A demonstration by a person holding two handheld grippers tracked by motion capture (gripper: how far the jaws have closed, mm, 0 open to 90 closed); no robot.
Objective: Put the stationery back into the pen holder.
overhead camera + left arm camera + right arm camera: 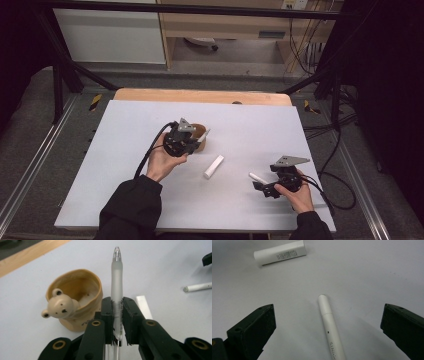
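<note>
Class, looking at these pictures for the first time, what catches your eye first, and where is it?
A tan bear-faced cup stands near the table's middle. Beside it, the left tongs grip a frosted pen. Nearer the right edge, the right tongs hang open around a white pen lying flat, with a white tube beyond.
</note>
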